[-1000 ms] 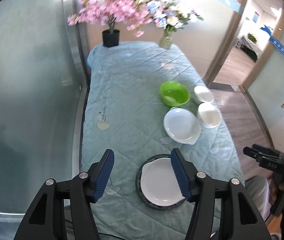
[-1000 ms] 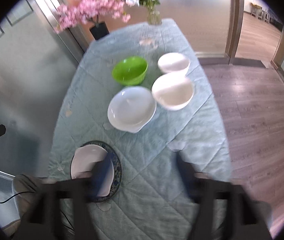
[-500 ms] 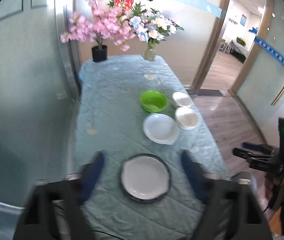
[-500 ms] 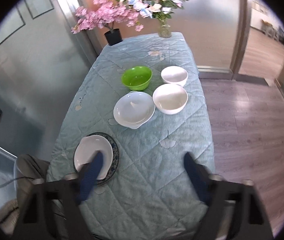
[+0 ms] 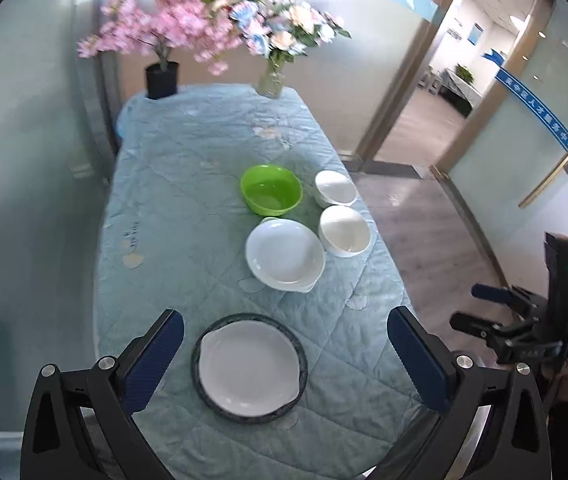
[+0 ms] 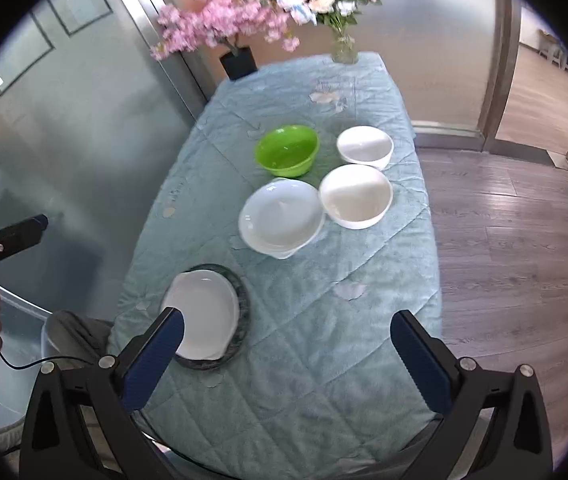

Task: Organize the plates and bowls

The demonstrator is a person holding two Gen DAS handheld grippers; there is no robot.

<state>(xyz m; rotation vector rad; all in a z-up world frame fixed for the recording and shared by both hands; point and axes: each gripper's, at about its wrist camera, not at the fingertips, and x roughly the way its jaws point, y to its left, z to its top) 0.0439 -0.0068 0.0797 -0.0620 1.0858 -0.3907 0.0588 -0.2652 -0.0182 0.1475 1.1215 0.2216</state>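
On the table's teal cloth (image 5: 188, 208), a white plate (image 5: 248, 364) lies on a dark-rimmed plate (image 5: 302, 364) near the front edge. Farther back sit a second white plate (image 5: 284, 256), two white bowls (image 5: 344, 230) (image 5: 335, 187) and a green bowl (image 5: 271, 189). My left gripper (image 5: 284, 320) hovers above the near plate, jaws opening wide, nothing between them. My right gripper (image 6: 288, 318) hangs over the front right of the cloth (image 6: 324, 344), jaws also opening and empty. In the right wrist view the stacked white plate (image 6: 204, 312) lies beside its left finger, with the green bowl (image 6: 287, 150) beyond.
A black pot of pink blossoms (image 5: 162, 78) and a glass vase of flowers (image 5: 270, 80) stand at the table's far end. A glass wall (image 5: 36, 160) runs along the left side. Wooden floor (image 6: 516, 232) and a doorway lie to the right.
Both grippers' jaws first narrowed slightly, then spread much wider. The left view swung and pulled back, so the near plates now sit centred between its fingers.
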